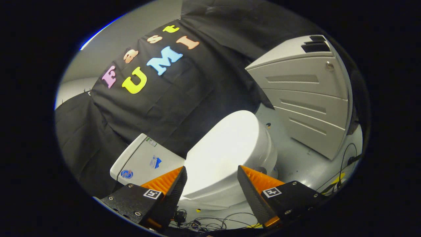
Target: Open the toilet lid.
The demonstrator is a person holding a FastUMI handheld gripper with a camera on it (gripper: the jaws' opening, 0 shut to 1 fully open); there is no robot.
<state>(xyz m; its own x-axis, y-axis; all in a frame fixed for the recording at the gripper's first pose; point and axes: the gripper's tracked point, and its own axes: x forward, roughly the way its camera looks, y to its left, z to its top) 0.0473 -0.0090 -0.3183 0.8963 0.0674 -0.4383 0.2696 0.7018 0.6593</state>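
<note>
Behind everything hangs the black cloth wall (184, 89) of the booth, and under it is a pale grey floor (296, 158). From the left, I see first the white toilet tank (144, 161), which stands against the cloth, just beyond my left finger. Next to it comes the toilet lid (223, 154); it is down, lying flat and closed over the bowl, with its rounded front edge pointing away from the tank. My gripper (212, 181) has its fingers wide apart and they hold nothing; the near edge of the lid shows in the gap between them, not touching either finger. Below this edge some thin cables (204, 223) lie loose on the floor. To the right of the bowl there is a free strip of floor, and beyond it a grey panelled cabinet (306, 98), well apart from the lid.
</note>
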